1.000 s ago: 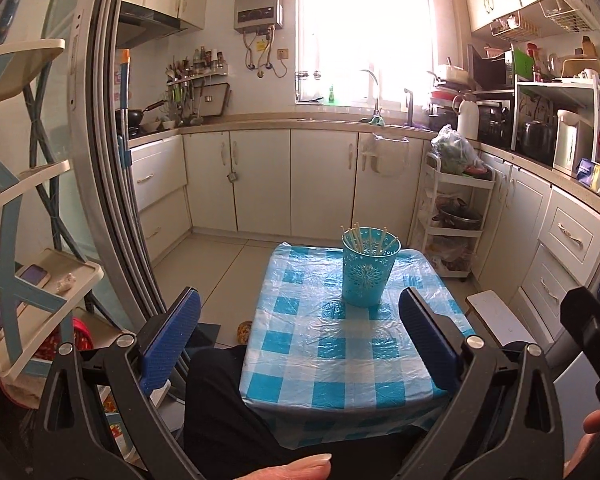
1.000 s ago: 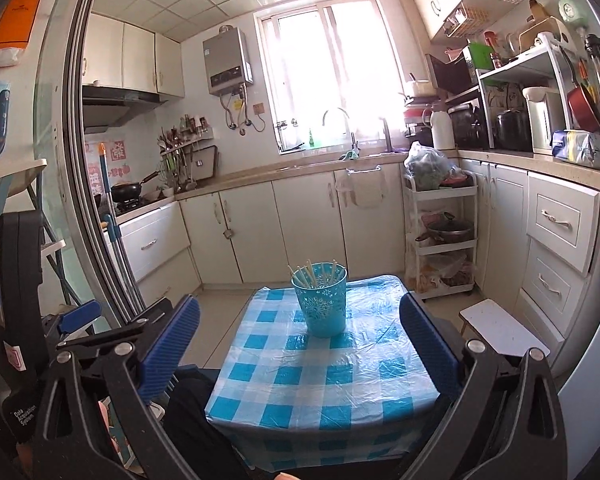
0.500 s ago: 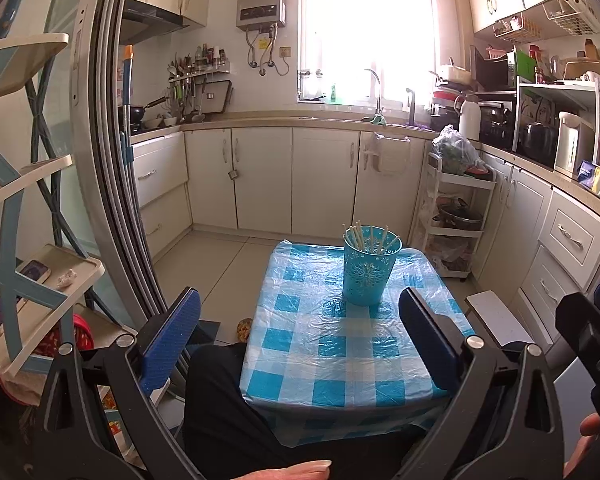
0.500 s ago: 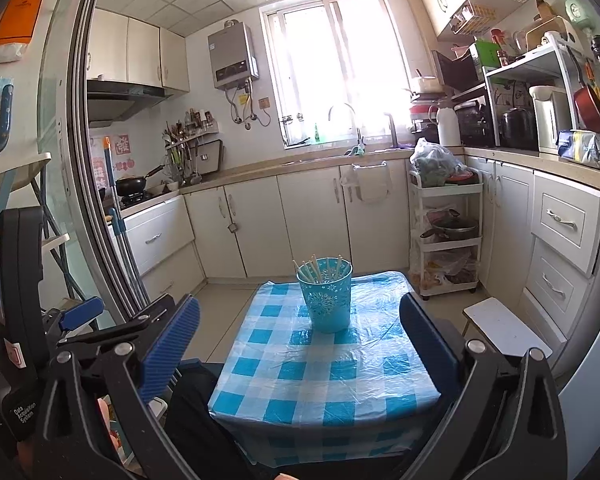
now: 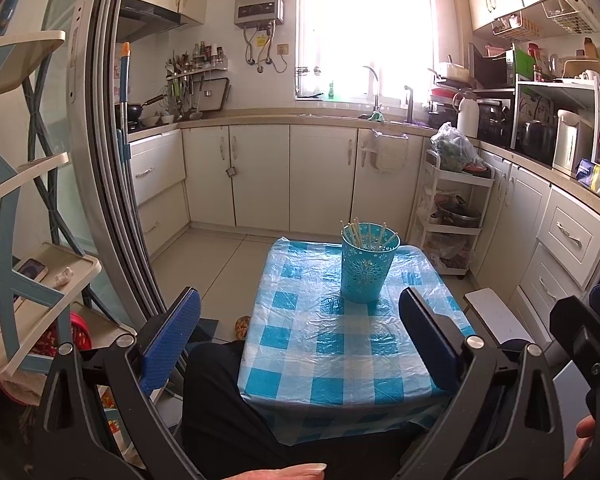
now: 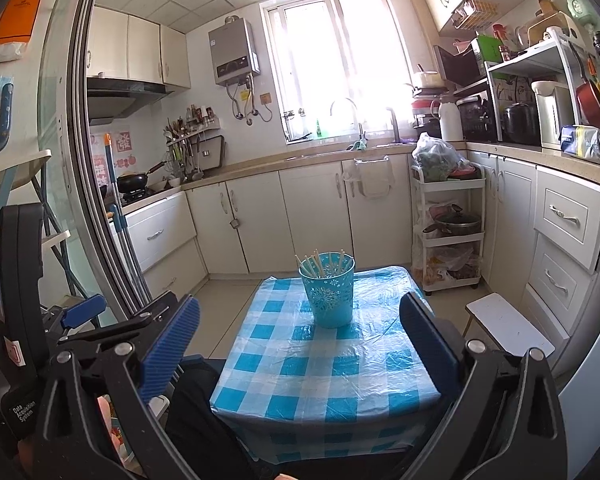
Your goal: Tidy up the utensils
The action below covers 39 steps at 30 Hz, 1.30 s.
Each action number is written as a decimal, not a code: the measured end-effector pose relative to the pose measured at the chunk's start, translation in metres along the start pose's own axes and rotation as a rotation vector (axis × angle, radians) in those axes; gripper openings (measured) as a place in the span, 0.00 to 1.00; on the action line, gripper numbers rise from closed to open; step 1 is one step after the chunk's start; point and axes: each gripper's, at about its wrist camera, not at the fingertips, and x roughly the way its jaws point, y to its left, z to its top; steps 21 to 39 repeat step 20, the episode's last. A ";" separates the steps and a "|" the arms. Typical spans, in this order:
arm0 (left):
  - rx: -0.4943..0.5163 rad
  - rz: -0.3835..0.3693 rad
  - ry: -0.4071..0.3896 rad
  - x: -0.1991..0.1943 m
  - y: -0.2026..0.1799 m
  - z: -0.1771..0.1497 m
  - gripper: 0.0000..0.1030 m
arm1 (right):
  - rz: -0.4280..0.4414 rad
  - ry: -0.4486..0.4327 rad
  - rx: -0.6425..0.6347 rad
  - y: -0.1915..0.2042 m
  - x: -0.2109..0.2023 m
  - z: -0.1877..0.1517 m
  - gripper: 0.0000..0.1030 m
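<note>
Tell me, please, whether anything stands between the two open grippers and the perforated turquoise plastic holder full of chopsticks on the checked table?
Nothing visible does. Only bare blue-and-white checked plastic tablecloth lies between the right gripper, the left gripper and the perforated turquoise plastic holder, which stands alone.

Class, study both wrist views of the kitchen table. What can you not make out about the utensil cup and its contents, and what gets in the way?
- Chopsticks: left wrist view shows only the tips; the teal cup wall hides the rest, so no exact count.
- Cup bottom: both views, hidden by its own wall.
- Table near edge and legs: right wrist view, covered by the checked cloth and open right gripper.
</note>
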 end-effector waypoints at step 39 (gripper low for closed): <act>-0.004 0.003 0.114 0.063 0.003 -0.011 0.93 | -0.055 0.201 0.048 -0.035 0.110 -0.027 0.93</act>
